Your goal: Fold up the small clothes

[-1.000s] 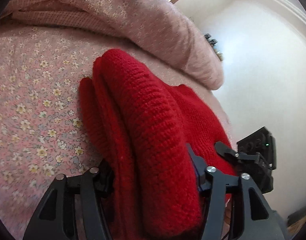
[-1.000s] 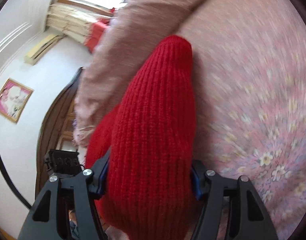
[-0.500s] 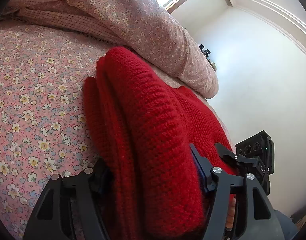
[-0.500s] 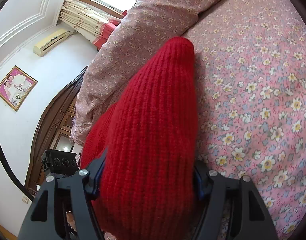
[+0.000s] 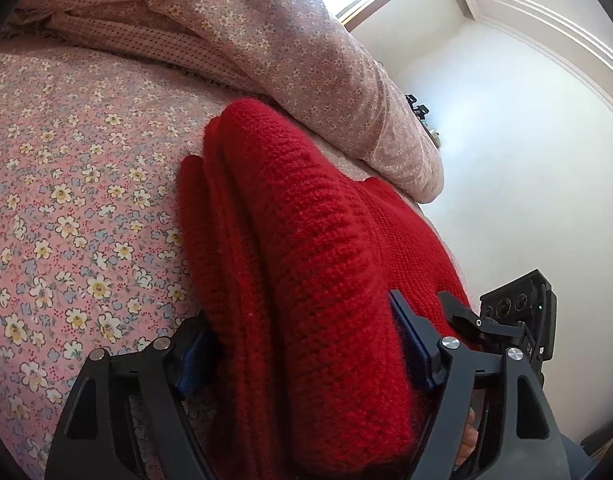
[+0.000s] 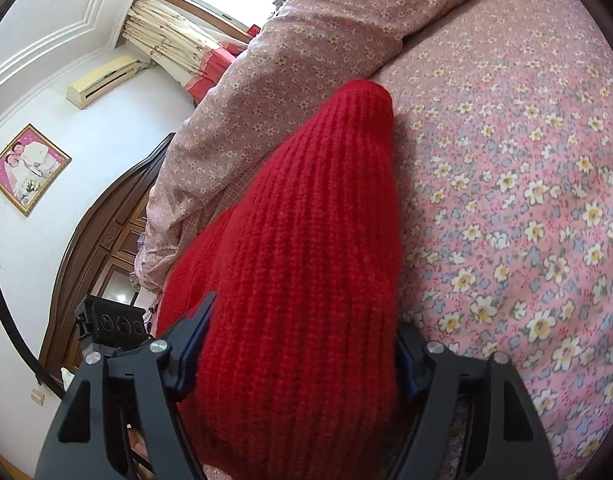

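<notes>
A red knitted sweater (image 5: 306,220) lies folded into a thick bundle on the flowered bed sheet (image 5: 66,200). My left gripper (image 5: 298,316) straddles its near left end, and its jaws are opening with the knit bulging between them. In the right wrist view the same sweater (image 6: 318,200) fills the gap of my right gripper (image 6: 306,312), whose jaws are opening too. The blue pads stand at the fabric's sides without squeezing it. Each view shows the other gripper beside the bundle: the right one (image 5: 514,312) and the left one (image 6: 110,324).
A rolled pink flowered quilt (image 5: 286,40) lies right behind the sweater, also seen in the right wrist view (image 6: 306,60). A dark wooden headboard (image 6: 106,240) and white wall bound the bed's side. Bare sheet (image 6: 526,200) spreads to the right.
Both pairs of jaws have widened around the red sweater, which has loosened and settled on the sheet. The right gripper has rolled a little.
</notes>
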Tool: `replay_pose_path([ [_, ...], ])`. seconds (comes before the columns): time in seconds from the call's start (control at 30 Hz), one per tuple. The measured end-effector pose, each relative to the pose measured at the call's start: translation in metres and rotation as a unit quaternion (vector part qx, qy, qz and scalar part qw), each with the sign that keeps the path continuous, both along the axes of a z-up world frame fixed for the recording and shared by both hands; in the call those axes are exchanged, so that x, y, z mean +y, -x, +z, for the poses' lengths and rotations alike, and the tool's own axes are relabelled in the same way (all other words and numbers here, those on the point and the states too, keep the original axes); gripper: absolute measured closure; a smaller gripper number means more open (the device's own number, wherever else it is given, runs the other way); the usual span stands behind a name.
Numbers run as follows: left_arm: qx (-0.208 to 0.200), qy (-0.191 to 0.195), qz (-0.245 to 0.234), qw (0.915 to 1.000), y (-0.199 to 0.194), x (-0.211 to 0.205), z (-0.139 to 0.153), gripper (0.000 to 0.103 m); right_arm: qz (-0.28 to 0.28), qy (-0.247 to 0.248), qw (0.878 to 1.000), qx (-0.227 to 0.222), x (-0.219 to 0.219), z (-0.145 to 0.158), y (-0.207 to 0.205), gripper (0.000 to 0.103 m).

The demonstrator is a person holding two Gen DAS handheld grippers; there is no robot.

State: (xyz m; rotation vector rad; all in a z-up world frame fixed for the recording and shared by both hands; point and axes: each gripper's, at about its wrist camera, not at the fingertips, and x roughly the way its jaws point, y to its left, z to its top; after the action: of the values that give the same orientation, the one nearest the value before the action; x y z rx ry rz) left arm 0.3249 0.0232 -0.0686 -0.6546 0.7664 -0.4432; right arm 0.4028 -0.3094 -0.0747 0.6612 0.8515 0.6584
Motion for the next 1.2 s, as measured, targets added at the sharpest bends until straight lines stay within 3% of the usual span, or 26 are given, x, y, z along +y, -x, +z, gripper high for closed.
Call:
replay_pose_path([
  [0.53, 0.011, -0.006, 0.002, 0.9999, -0.001, 0.004, -0.003, 0.024, -0.006, 0.003, 1.0, 0.001, 0.001, 0.001, 0.002, 0.024],
  [0.67, -0.01, -0.046, 0.036, 0.9982, 0.011, 0.009, 0.009, 0.013, -0.027, 0.01, 0.999, 0.039, 0.001, 0.01, 0.002, 0.013],
  [0.77, -0.026, -0.078, 0.058, 0.9949, 0.024, 0.011, 0.022, 0.01, -0.038, 0.016, 0.998, 0.036, 0.0, 0.025, 0.011, 0.002],
  [0.87, -0.046, -0.1, 0.079, 0.9908, 0.04, 0.012, 0.043, 0.008, -0.049, 0.036, 0.998, 0.005, -0.002, 0.045, 0.024, 0.0],
  [1.0, -0.089, -0.137, 0.088, 0.9826, 0.058, 0.006, 0.08, 0.007, -0.06, 0.054, 0.994, -0.08, -0.007, 0.085, 0.053, 0.0],
  [1.13, -0.141, -0.2, 0.092, 0.9653, 0.085, -0.011, 0.112, 0.007, -0.073, 0.074, 0.979, -0.175, -0.009, 0.125, 0.093, 0.0],
  [1.2, -0.169, -0.228, 0.098, 0.9538, 0.102, -0.02, 0.126, 0.007, -0.085, 0.095, 0.964, -0.234, -0.01, 0.143, 0.121, 0.0],
])
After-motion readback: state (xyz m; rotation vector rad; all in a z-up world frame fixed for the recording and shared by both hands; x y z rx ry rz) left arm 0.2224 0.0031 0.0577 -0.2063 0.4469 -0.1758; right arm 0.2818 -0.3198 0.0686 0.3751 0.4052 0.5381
